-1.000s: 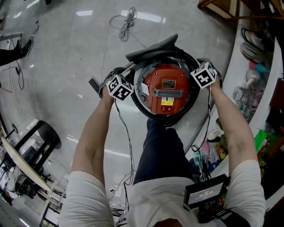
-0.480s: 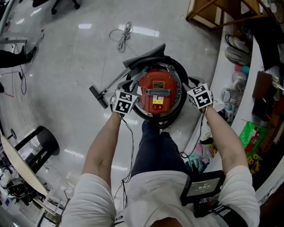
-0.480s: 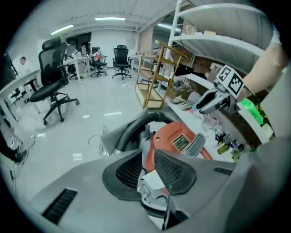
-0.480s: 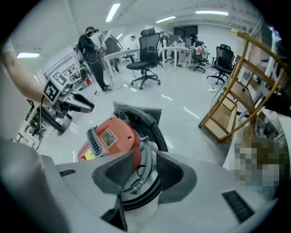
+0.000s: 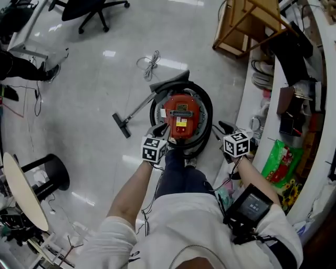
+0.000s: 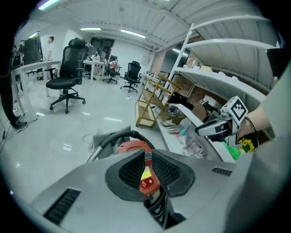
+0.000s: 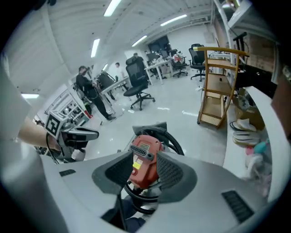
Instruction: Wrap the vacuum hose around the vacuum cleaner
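Note:
The red vacuum cleaner [image 5: 181, 118] stands on the floor with its black hose [image 5: 208, 107] coiled in a ring around it. Its metal wand ends in a floor head [image 5: 121, 125] at the left. Both grippers hang above and nearer to me than the vacuum, touching nothing. My left gripper [image 5: 159, 130] has just been closing and is shut with nothing between its pads; beyond its tips [image 6: 146, 159] the vacuum [image 6: 132, 146] lies far below. My right gripper [image 5: 224, 127] is open and empty, and the vacuum [image 7: 143, 150] and hose [image 7: 175, 141] show through its gap [image 7: 142, 170].
A bundled power cord [image 5: 149, 64] lies on the floor beyond the vacuum. A wooden rack [image 5: 247, 26] and a cluttered white shelf [image 5: 278, 142] run along the right. At the left stand a black stool [image 5: 50, 171] and an office chair [image 5: 94, 10].
Both grippers have lifted off the vacuum's sides and drawn back toward my body. The head view has risen, so the vacuum looks smaller and farther away.

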{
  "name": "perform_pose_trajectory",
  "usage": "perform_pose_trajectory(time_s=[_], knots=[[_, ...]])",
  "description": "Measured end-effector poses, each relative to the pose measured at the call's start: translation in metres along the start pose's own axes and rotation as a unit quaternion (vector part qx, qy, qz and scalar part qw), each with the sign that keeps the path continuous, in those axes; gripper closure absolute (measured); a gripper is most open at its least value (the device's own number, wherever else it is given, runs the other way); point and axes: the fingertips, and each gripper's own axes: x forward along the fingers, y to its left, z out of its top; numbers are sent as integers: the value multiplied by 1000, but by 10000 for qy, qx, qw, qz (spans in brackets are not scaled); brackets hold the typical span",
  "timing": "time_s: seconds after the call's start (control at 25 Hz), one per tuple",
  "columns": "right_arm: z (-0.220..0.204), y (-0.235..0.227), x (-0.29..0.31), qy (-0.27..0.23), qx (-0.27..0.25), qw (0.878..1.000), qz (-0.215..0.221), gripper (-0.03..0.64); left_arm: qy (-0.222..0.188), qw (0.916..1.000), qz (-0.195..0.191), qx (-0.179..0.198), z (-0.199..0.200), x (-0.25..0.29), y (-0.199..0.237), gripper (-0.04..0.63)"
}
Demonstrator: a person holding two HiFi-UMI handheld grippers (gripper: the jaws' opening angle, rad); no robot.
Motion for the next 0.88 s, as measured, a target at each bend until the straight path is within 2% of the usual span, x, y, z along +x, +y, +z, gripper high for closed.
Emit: perform_pose_trajectory(time_s=[0.2, 0.56, 0.68, 0.88], knots=[[5, 62, -63, -403, 142, 9988, 251, 457, -405, 9990, -105, -160, 14, -63, -48, 546], [20, 162, -135, -934, -584, 9919, 627, 457, -1174, 9927, -131, -250, 33, -163, -119, 549], [22, 185, -152, -1008, -782, 9895, 677, 457, -1340, 9907, -170, -165, 40, -186, -139, 549], [10, 219, -179, -1103, -1015, 9865, 657, 457, -1383, 9888, -539, 151, 34, -211, -177, 549]])
